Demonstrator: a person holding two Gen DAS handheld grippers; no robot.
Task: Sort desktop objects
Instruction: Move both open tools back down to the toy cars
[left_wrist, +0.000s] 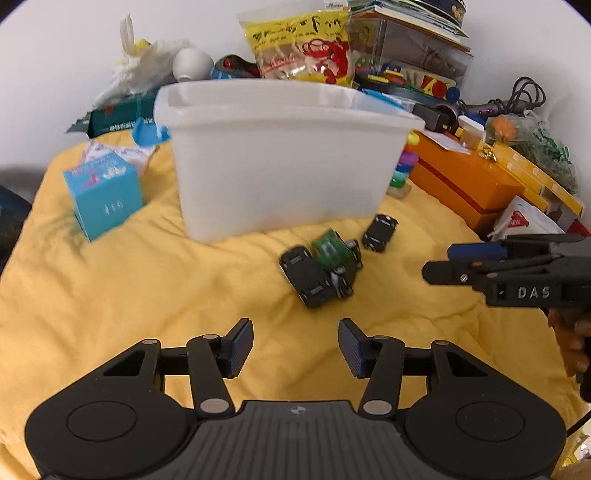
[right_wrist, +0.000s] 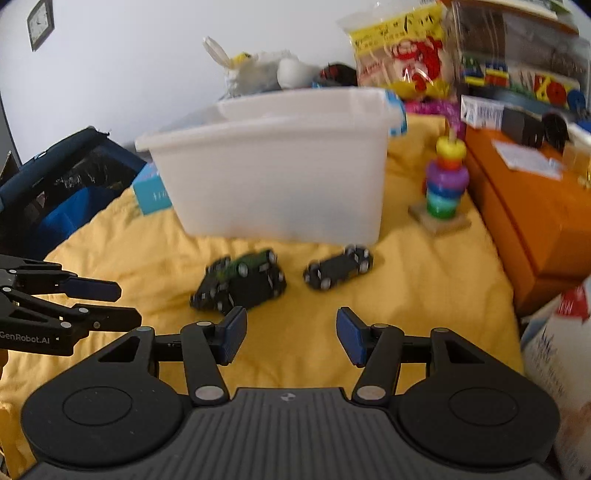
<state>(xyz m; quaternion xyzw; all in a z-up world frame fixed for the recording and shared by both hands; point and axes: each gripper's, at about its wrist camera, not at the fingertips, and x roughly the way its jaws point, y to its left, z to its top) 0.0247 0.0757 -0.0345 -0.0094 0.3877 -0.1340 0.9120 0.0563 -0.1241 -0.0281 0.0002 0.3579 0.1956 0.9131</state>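
Fingers (left_wrist: 240, 347) of the left gripper (left_wrist: 296, 345) stand spread apart with nothing between them, low over the yellow cloth (left_wrist: 110, 295) that covers the worktop. Those of the right gripper (right_wrist: 291, 338) are likewise spread and empty; in the left wrist view that gripper enters from 3 o'clock, its two tips apart and aimed toward 9 o'clock.

Three toy cars lie on the cloth just in front of the white plastic bin (left_wrist: 280, 162). In the left wrist view the green toy car (left_wrist: 330, 251) leans against a larger black toy car (left_wrist: 308, 277), touching it; the black one's long axis runs from about 11 to 5 o'clock and it appears to lie on its side or back, underside details showing. A smaller black toy car (left_wrist: 380, 232) sits apart at their 2 o'clock, near the bin's front corner, its long axis roughly 1 to 7 o'clock. In the right wrist view it lies with wheels visible along its side, pointing from 8 to 2 o'clock.

The bin stands upright at 12 o'clock from both grippers; its frosted walls hide the inside, so I cannot tell what it holds. A light blue carton (left_wrist: 101, 197) rests tilted at the bin's 9 o'clock. A ring stacking toy (right_wrist: 445, 181) stands upright at its 3 o'clock, beside an orange box (right_wrist: 535, 218). Behind the bin a yellow snack bag (left_wrist: 306, 44) stands among clutter.
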